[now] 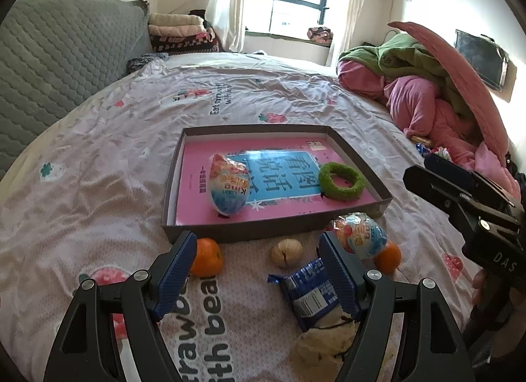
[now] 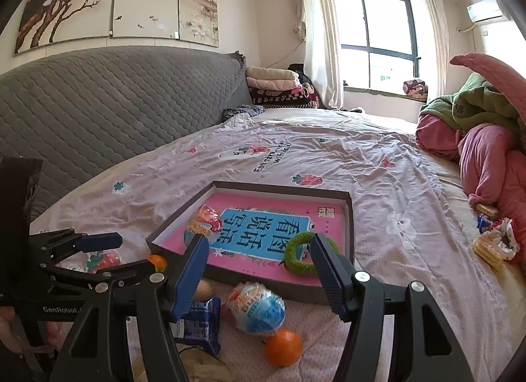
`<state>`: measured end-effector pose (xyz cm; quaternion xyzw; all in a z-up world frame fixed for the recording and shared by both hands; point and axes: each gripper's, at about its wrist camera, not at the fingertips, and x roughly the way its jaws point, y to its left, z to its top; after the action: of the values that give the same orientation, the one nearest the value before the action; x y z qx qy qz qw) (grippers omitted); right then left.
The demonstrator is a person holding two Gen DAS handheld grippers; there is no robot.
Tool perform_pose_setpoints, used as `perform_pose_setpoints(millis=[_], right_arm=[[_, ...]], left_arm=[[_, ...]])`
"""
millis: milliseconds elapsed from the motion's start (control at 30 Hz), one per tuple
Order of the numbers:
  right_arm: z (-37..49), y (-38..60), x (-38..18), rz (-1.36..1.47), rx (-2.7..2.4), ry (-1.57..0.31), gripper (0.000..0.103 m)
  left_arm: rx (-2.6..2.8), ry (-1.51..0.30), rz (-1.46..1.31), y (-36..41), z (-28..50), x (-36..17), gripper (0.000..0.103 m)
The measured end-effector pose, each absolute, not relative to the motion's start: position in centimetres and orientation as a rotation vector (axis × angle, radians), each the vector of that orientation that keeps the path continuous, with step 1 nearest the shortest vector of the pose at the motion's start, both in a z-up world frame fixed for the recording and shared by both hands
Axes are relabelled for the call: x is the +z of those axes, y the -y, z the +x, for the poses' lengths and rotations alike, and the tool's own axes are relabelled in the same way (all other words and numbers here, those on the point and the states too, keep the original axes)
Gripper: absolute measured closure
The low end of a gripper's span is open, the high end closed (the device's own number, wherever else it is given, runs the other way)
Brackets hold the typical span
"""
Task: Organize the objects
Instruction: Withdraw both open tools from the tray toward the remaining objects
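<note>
Both tongs hover over a bed [image 1: 98, 158] spread with a strawberry-print sheet, each spread wide and grasping nothing. Just past the tips of the left tongs [image 1: 256, 270] lies a shallow dark box [image 1: 174, 185] holding a pink book [image 1: 279, 178]; on the book rest a foil-wrapped egg [image 1: 228, 186], toward the left finger's side, and a green fuzzy ring [image 1: 342, 181], toward the right finger's side. Loose on the sheet between the box and the left tongs are an orange [image 1: 206, 257] touching the outer face of the left finger in that view, a walnut-like nut [image 1: 286, 252] in the gap between the fingers, a blue snack packet [image 1: 309, 296] partly behind the right finger, and just beyond that finger a second foil egg [image 1: 360, 234] leaning against a second orange [image 1: 389, 255]. A crumpled cream wrapper [image 1: 323, 342] lies low between the fingers. The right tongs [image 2: 259, 270] frame the near edge of the same box, with the ring seen just inside their right finger; below their gap sit the second egg and second orange, well clear of both pads. The left tongs appear at the left edge of the right view.
</note>
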<state>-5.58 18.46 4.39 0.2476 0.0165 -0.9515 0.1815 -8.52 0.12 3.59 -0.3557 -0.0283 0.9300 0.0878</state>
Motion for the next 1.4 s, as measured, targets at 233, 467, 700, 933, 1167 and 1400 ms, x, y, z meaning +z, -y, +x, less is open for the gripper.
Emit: perform_pose_setpoints(millis=[233,467,700,933,1167,1400], right_arm=[[-4.1,-18.3,4.1,0.717,-2.684,-0.043,0.039],[-2.8,-18.3,4.3,0.733,-2.671,-0.031,0.039],[-1.8,-18.5,4.4,0.75,-2.673,-0.04,0.039],[-1.0,-18.9,4.6,0.763,-2.684,-0.027,0.039],[-0.4,-19.1,4.3,0.778,-2.686,-0.046,0.039],[0.0,-19.0,3.6,0.802,-2.675,-0.072,0.039]], left_arm=[[2.779,0.072,-1.055,-0.4,-7.0,3.9,0.025],[2.763,0.045,-1.059,-0.6,-5.4,4.2,0.025],[2.75,0.039,-1.065,-0.7,-3.9,4.4,0.025],[2.738,0.025,-1.058,-0.9,-2.8,4.6,0.025],[2.698,0.028,-1.095,-1.4,-2.2,3.7,0.025],[2.646,0.022,-1.144,-2.3,-1.9,2.3,0.025]])
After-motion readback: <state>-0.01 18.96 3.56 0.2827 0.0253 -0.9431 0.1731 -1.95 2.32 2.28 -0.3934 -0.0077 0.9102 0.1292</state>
